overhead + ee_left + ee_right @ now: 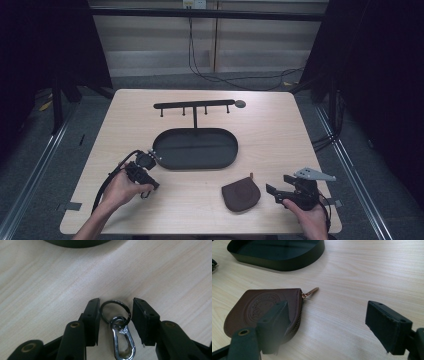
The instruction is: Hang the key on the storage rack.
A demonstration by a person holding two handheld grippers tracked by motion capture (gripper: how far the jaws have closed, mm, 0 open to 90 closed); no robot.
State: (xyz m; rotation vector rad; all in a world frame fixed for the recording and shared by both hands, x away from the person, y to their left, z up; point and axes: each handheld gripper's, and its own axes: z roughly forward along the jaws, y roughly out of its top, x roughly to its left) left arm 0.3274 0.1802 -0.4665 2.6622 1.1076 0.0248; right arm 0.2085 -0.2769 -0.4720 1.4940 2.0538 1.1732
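Left tongs (pixel 115 315), open, are straddling the key ring (pixel 115 311) and clasp lying at lower centre on the desk (pixel 50 277): light, stiff, slippery metal, likely best pinched across the ring; right tongs (pixel 332 325), open, are hovering beside the soft brown pouch (pixel 262 307).

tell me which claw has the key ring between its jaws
The left claw: its jaws flank the key ring, while the right claw gapes beside the pouch.

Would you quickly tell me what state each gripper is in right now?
Left gripper: open, jaws either side of the key ring, not clamped.
Right gripper: open, holding nothing, beside the brown coin pouch.
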